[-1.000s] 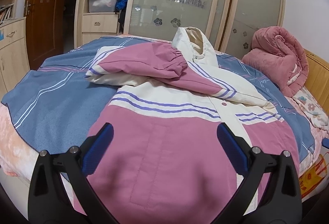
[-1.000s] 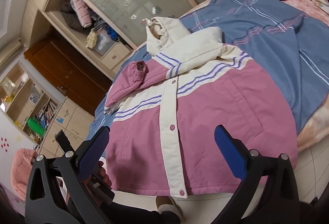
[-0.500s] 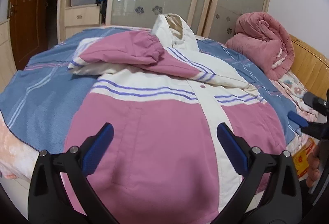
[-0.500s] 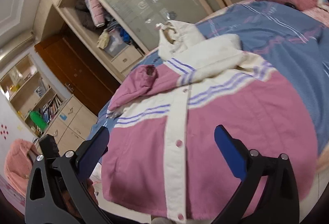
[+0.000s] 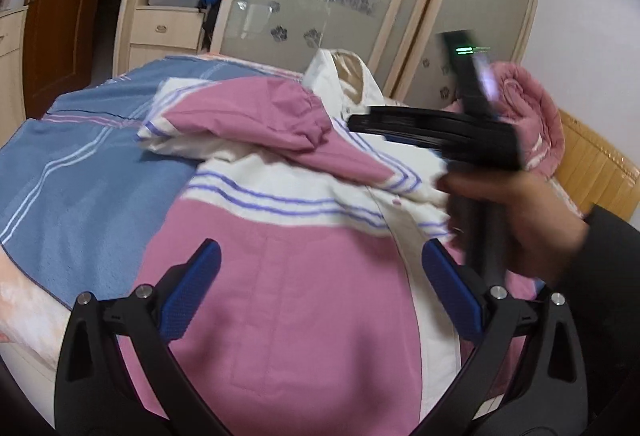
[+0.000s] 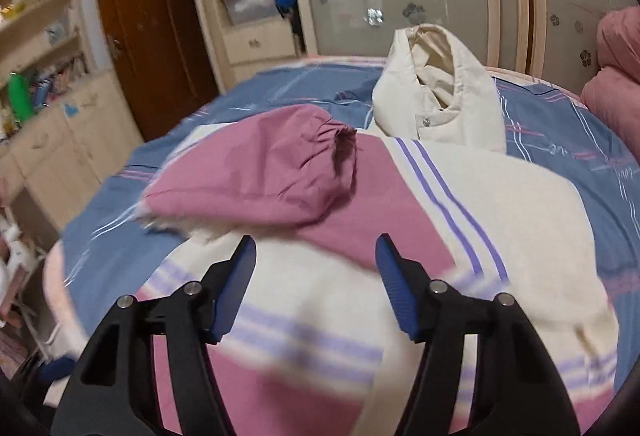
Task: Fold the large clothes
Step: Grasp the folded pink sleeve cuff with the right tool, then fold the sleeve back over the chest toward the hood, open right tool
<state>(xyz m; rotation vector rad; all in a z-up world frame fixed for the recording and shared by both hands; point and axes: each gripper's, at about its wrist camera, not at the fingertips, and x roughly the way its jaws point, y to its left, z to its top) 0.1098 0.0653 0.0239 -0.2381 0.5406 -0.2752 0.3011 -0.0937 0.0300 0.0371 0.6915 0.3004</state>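
Right gripper [image 6: 316, 276] swung over jacket [image 6: 400, 236], jaws narrowing, empty.

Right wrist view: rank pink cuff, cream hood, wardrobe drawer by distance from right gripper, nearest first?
From the right gripper, open over the jacket:
1. Pink cuff, just ahead of the gripper, lying folded across the jacket's chest.
2. Cream hood, farther up and right, at the jacket's top.
3. Wardrobe drawer, beyond the bed, upper left of centre.

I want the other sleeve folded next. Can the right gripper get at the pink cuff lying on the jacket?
Probably yes: the right gripper, its jaws just closing but empty, hangs just short of the cuff, with nothing between.
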